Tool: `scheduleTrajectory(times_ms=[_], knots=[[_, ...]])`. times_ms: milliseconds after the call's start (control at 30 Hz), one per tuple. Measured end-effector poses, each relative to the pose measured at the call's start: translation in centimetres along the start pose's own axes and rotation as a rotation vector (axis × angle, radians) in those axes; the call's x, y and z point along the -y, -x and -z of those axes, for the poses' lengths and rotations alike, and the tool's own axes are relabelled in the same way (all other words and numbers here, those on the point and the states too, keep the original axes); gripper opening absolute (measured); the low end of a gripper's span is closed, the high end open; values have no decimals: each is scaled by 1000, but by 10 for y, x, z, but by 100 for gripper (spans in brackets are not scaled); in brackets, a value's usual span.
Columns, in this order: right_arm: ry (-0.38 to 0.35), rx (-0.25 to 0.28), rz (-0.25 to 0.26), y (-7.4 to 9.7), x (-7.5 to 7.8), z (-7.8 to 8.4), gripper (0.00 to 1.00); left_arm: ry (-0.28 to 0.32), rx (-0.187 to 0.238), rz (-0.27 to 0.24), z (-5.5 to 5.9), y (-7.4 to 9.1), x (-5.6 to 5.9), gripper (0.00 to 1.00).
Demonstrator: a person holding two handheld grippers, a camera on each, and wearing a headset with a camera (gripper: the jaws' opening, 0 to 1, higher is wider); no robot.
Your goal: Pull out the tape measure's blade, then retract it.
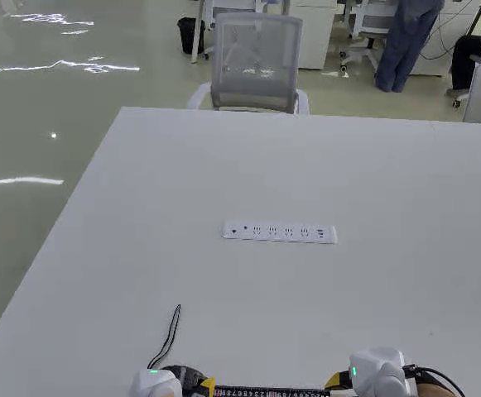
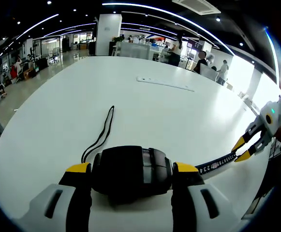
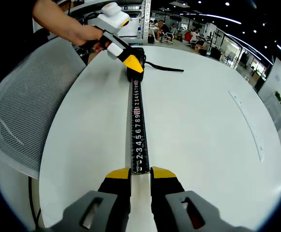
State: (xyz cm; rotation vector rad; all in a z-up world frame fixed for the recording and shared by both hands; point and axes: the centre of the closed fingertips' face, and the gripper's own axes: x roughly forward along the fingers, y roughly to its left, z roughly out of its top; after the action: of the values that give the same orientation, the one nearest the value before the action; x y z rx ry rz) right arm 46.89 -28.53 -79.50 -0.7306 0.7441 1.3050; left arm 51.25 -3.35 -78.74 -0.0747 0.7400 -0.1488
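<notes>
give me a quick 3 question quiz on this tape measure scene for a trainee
1. True or false: the blade is fully wound back into the tape measure case.
2. What does the left gripper hold? A: the power strip. B: the tape measure case. C: the black strap.
3. Which gripper pinches the free end of the blade?

Key
1. False: the blade lies stretched along the white table between the two grippers.
2. B
3. The right gripper.
</notes>
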Motion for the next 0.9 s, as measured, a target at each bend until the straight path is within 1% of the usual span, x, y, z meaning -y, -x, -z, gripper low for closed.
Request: scheduleTrajectory(times_ms=[567,733,900], knots=[[3,2,1,-3,1,-2,13,7,0,0,0,0,0,65],[1,3,1,-3,1,-5,13,5,-1,-1,0,0,0,65],[3,5,2,-5,1,-3,13,2,-2,0,1,-1,0,65]])
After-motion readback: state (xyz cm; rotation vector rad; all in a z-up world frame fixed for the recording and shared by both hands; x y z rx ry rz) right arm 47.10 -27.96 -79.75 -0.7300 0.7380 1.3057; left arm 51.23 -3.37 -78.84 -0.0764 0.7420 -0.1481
